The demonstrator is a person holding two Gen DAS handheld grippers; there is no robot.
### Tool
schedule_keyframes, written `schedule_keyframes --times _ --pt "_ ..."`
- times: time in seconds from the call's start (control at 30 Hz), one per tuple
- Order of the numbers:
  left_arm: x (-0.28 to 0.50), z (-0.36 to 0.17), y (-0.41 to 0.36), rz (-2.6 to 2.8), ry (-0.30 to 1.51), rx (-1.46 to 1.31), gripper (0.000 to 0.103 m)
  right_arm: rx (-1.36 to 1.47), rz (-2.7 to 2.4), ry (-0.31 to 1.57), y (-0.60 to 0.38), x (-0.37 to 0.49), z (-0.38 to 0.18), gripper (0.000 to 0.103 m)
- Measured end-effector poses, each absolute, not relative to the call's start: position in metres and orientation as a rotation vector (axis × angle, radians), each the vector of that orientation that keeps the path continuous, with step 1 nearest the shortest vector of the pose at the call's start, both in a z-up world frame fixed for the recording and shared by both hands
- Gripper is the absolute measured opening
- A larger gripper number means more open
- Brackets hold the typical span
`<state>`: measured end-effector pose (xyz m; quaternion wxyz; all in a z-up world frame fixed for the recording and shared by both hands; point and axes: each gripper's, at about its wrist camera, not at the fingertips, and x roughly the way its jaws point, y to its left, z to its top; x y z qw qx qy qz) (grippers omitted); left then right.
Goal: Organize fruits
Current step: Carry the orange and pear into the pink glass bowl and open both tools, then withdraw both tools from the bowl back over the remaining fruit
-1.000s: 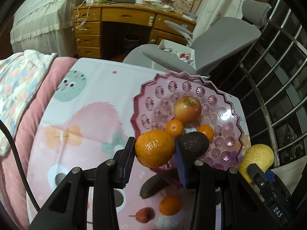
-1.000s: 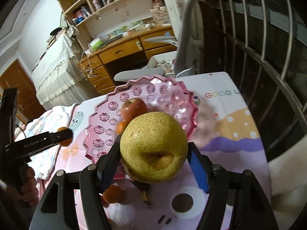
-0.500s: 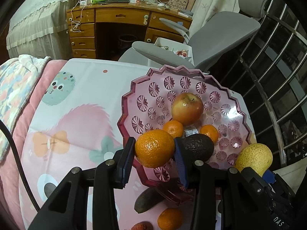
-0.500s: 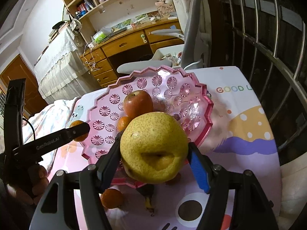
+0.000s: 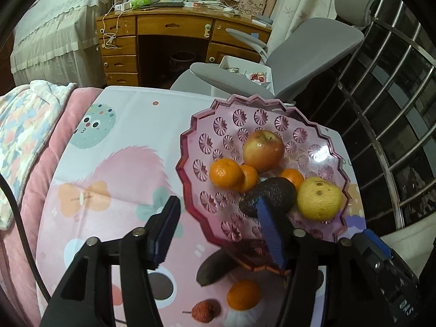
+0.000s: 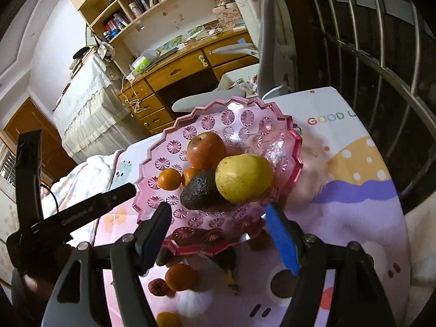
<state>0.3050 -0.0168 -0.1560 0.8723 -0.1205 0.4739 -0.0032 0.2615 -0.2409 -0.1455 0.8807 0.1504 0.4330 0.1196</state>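
Observation:
A pink glass fruit bowl (image 5: 207,125) (image 6: 288,147) holds a red apple (image 5: 263,147) (image 6: 205,150), several oranges (image 5: 226,171) (image 6: 169,179), a dark avocado (image 5: 275,193) (image 6: 200,190) and a yellow pear (image 5: 318,197) (image 6: 244,177). My left gripper (image 5: 218,231) is open and empty at the bowl's near rim. My right gripper (image 6: 220,234) is open and empty, just below the pear and avocado. On the cloth under the bowl lie an orange (image 5: 244,294) (image 6: 179,276), a red lychee (image 5: 203,310) (image 6: 157,286) and another dark avocado (image 5: 215,267).
The table has a pastel cartoon cloth (image 5: 109,163). A pink blanket (image 5: 35,179) borders it on the left. A grey office chair (image 5: 299,54) and a wooden desk (image 5: 163,35) stand behind. A metal railing (image 5: 381,109) runs along the right.
My left gripper opened and let the orange go into the bowl. My right gripper opened and let the pear go into the bowl beside the avocado.

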Motion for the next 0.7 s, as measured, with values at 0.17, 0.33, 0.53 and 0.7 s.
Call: schedule_keyframes --times 0.17,0.33,0.53,0.7 --pt "0.290 -0.155 -0.006 -0.010 0.996 -0.242 0.079 0.347 0.188 0.893 -0.245 0.246 -0.145 0.072" --pt "0.279 -0.162 0.008 -0.044 1.017 -0.229 0.079 0.338 0.113 0.898 -0.243 0.227 -0.147 0.072" --pt "0.263 -0.169 0.021 -0.133 1.070 -0.200 0.079 0.344 0.005 0.889 -0.229 0.194 -0.147 0.072" --pt "0.254 -0.170 0.030 -0.229 1.113 -0.128 0.080 0.369 -0.079 0.862 -0.211 0.164 -0.146 0.072"
